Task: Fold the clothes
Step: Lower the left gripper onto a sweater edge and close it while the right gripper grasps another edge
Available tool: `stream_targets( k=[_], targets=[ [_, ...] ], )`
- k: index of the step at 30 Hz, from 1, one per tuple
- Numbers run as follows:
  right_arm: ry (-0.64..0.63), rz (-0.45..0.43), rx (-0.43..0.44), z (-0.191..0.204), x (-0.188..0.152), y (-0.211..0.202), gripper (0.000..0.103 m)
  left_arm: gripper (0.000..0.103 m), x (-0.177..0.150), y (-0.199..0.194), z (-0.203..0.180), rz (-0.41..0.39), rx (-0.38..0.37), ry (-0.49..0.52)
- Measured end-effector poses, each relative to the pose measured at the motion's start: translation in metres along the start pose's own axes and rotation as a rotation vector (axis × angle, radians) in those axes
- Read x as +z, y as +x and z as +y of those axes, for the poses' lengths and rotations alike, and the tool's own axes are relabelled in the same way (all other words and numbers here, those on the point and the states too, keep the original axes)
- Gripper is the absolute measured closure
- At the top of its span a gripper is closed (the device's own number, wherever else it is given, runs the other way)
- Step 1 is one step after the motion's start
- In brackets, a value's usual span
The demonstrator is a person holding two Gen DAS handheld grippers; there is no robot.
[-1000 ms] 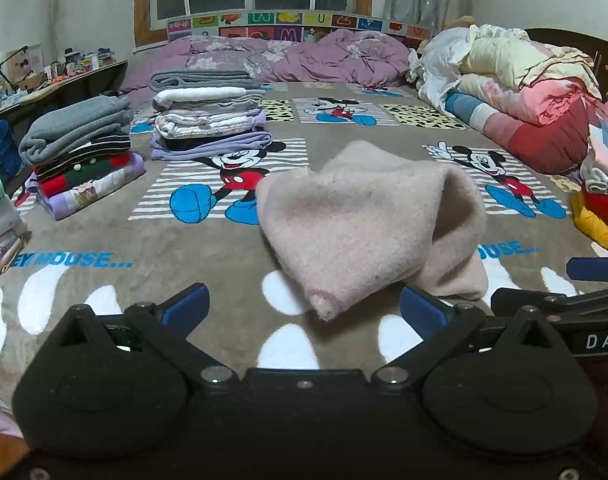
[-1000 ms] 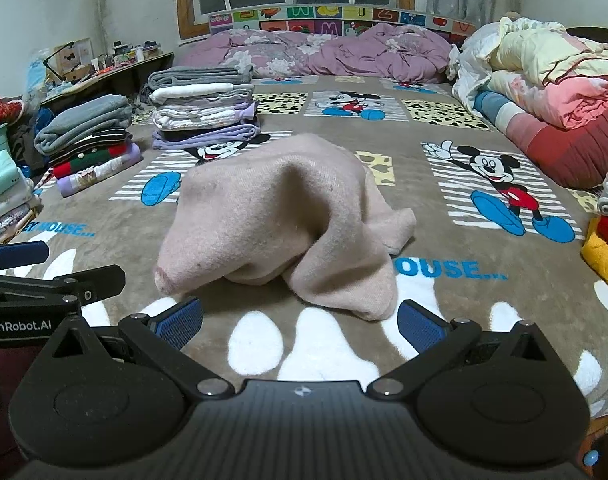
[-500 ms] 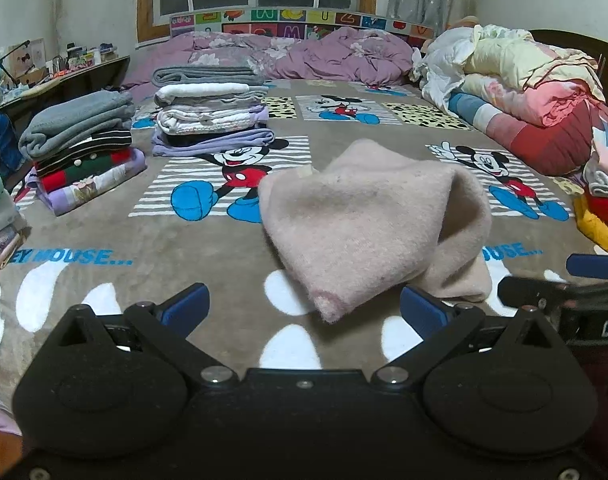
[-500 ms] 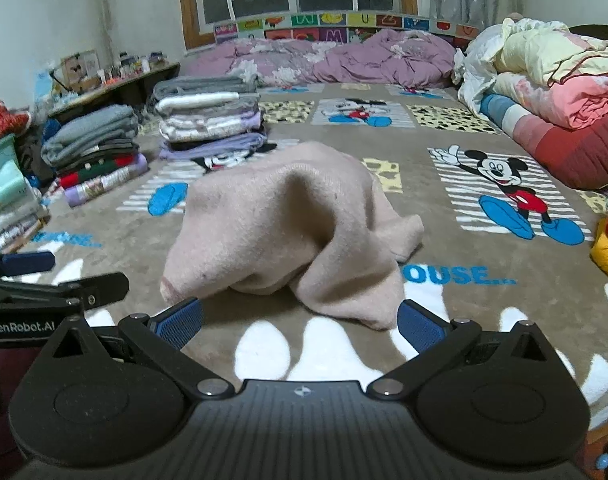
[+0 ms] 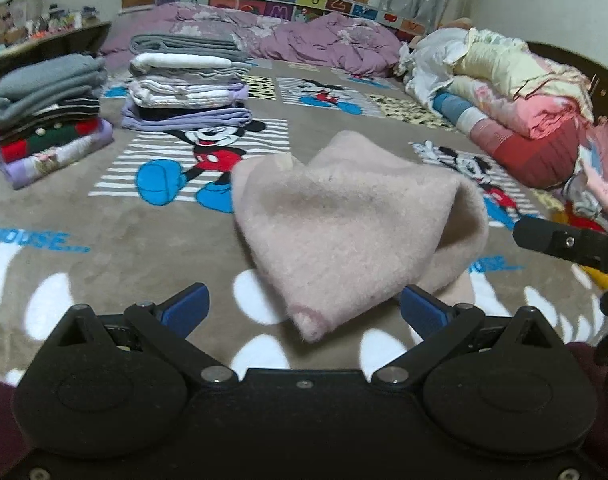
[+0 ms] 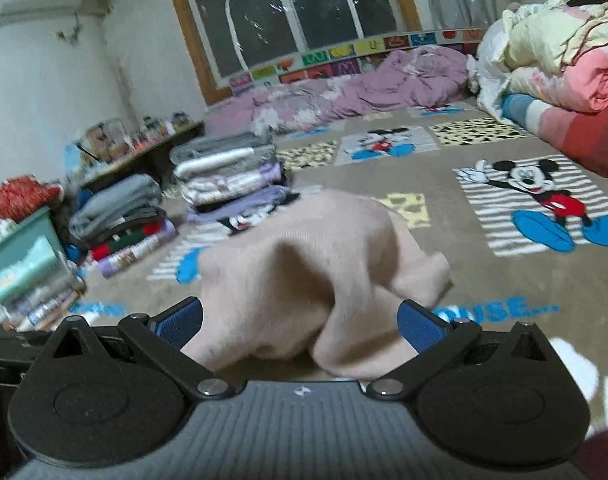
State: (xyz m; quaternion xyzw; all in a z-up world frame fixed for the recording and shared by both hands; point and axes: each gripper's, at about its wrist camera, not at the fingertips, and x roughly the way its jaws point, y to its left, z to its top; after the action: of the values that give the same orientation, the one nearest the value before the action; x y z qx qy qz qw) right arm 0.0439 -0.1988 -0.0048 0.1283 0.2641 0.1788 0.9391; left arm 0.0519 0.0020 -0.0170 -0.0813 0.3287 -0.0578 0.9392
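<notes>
A fuzzy pale pink garment (image 5: 351,224) lies crumpled in a loose heap on the brown Mickey Mouse blanket (image 5: 104,236). My left gripper (image 5: 304,310) is open, its blue pads (image 5: 184,308) on either side of the garment's near tip, not touching it. My right gripper (image 6: 300,322) is open and close over the garment's (image 6: 304,264) near edge, which lies between the pads (image 6: 419,326). The right gripper's finger also shows at the right edge of the left wrist view (image 5: 559,240).
Two stacks of folded clothes stand at the back left (image 5: 188,80) (image 5: 44,112). A purple duvet (image 5: 327,40) lies by the window. A heap of bedding and clothes (image 5: 515,92) fills the right side. A green bin (image 6: 20,248) sits far left.
Both grippers have moved forward toward the pink garment. The right gripper has advanced most and tilted up; the garment's near edge now lies between its pads. The garment has not moved.
</notes>
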Motion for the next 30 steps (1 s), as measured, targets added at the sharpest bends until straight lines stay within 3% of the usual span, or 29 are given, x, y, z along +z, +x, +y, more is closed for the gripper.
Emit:
stream_targets(
  k=[7, 12, 17, 24, 30],
  targets=[
    [0.007, -0.023, 0.082, -0.037, 0.029, 0.024, 0.0, 0.0, 0.018, 0.022, 0.028, -0.063, -0.073, -0.084],
    [0.039, -0.006, 0.139, -0.067, 0.052, 0.048, 0.0, 0.0, 0.038, 0.051, 0.047, 0.029, -0.105, -0.134],
    [0.076, 0.033, 0.142, -0.095, 0.068, 0.083, 0.0, 0.0, 0.053, 0.076, 0.069, 0.043, -0.174, -0.187],
    [0.159, 0.12, 0.155, -0.137, 0.081, 0.143, 0.001, 0.001, 0.078, 0.124, 0.092, 0.058, -0.201, -0.229],
    [0.204, 0.182, 0.167, -0.171, 0.087, 0.201, 0.02, 0.006, 0.09, 0.17, 0.115, 0.081, -0.239, -0.26]
  ],
)
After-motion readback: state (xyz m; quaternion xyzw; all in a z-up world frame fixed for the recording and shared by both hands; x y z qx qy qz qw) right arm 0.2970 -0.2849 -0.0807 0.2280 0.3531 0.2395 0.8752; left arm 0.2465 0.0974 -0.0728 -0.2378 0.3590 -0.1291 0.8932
